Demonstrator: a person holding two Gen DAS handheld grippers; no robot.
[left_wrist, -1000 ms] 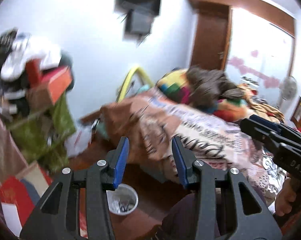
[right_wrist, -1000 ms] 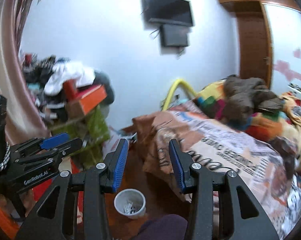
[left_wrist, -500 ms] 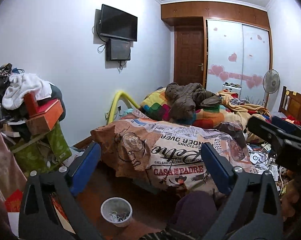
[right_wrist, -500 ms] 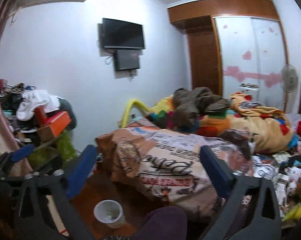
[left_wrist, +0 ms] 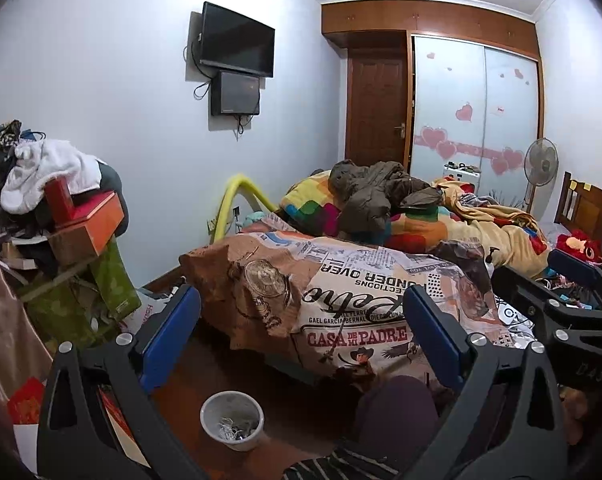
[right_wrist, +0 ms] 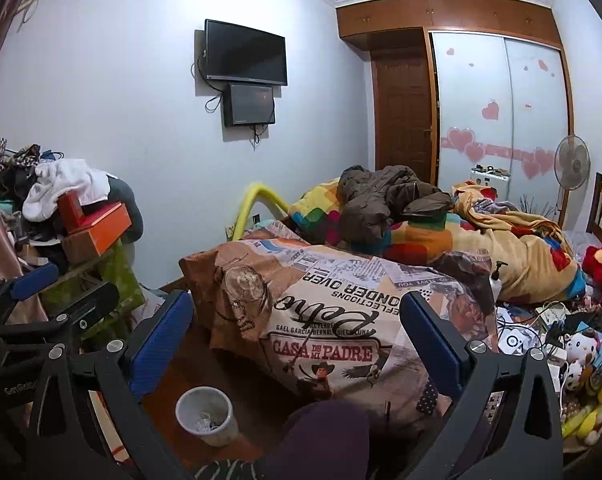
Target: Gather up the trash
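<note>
Left claw [left_wrist: 301, 340] wide open, empty, right claw [right_wrist: 297, 340] likewise, soft toys [right_wrist: 581, 364] only in right view

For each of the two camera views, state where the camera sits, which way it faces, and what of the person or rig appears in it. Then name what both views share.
Left wrist: on the left gripper, facing the bed and TV wall; its open fingers, the right gripper and a knee show.
Right wrist: on the right gripper, facing likewise; its open fingers and the left gripper show.
Shared: bed, TV, trash bin, wardrobe.
</note>
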